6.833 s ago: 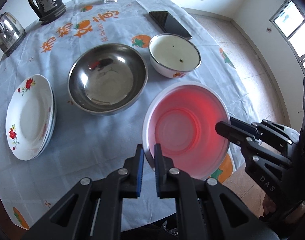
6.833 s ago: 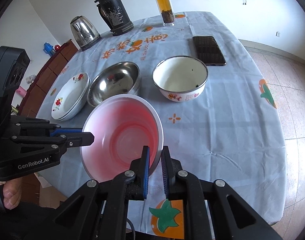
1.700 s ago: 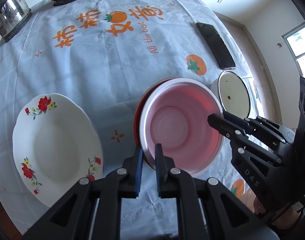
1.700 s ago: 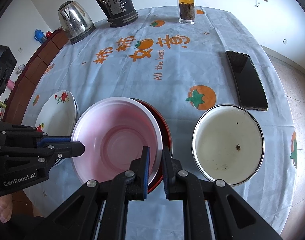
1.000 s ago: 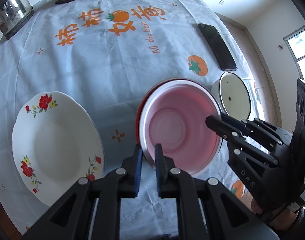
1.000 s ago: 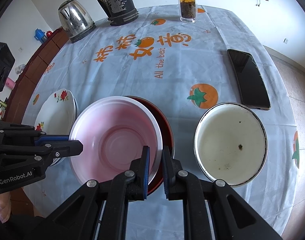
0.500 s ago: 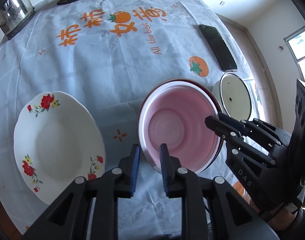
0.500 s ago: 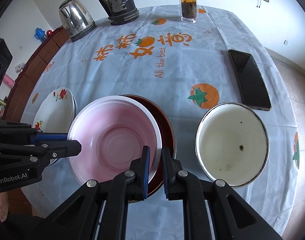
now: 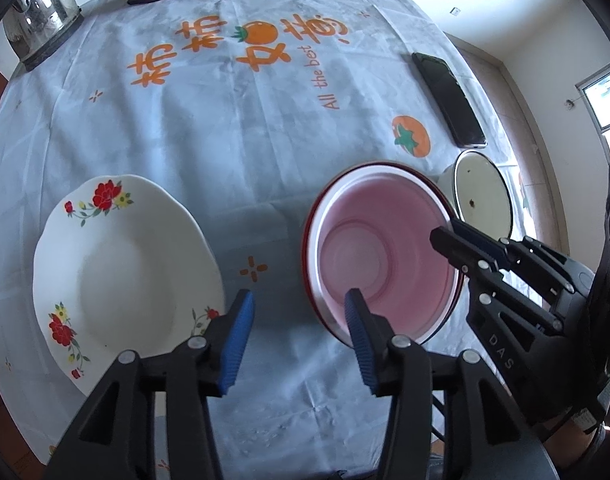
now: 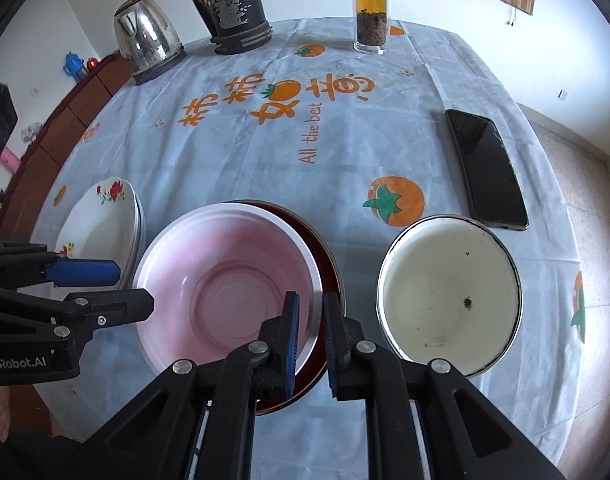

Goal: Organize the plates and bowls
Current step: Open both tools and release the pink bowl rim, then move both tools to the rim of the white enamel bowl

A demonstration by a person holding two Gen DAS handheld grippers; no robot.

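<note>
A pink plastic bowl (image 9: 385, 252) (image 10: 233, 280) sits nested inside a larger bowl whose dark red rim (image 10: 329, 264) shows around it. My left gripper (image 9: 299, 316) is open, its jaws wide apart astride the pink bowl's near-left rim. My right gripper (image 10: 310, 320) is shut on the pink bowl's right rim; it also shows in the left wrist view (image 9: 445, 240). A stack of white flowered plates (image 9: 121, 252) (image 10: 101, 220) lies to the left. A white enamel bowl (image 10: 449, 292) (image 9: 483, 196) stands to the right.
A black phone (image 10: 485, 168) lies at the right near the table edge. A steel kettle (image 10: 147, 46), a black jug (image 10: 229, 4) and a glass tea bottle (image 10: 371, 8) stand at the far side. The table's near edge is just below the bowls.
The pink bowl was carried over and set into the dark-rimmed bowl. In the last half second my left gripper opened and let go of its rim; the right stays shut on it.
</note>
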